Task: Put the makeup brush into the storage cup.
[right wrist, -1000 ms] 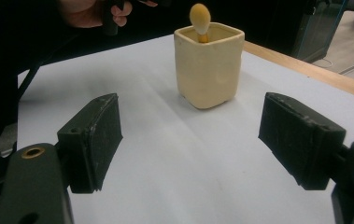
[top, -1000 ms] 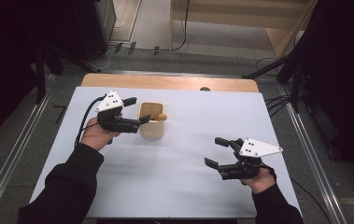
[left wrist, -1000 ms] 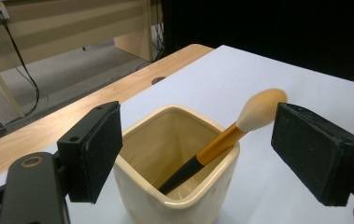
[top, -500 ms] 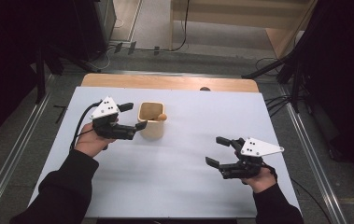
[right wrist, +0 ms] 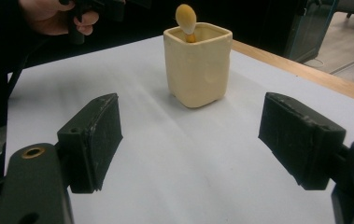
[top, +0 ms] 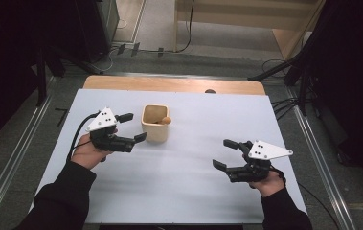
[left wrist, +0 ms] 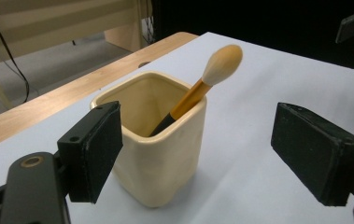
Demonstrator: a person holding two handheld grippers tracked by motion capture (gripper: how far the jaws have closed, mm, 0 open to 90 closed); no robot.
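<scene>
The left gripper hangs released, jaws wide, just beside the cream cup, which holds a wooden brush. The right gripper, also released, waits well apart. Withdraw level to avoid tipping the cup.

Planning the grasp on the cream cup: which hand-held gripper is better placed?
Left. The left hand-held gripper sits open right beside the cup, jaws flanking it in its own view. The right hand-held gripper is open but farther off.
</scene>
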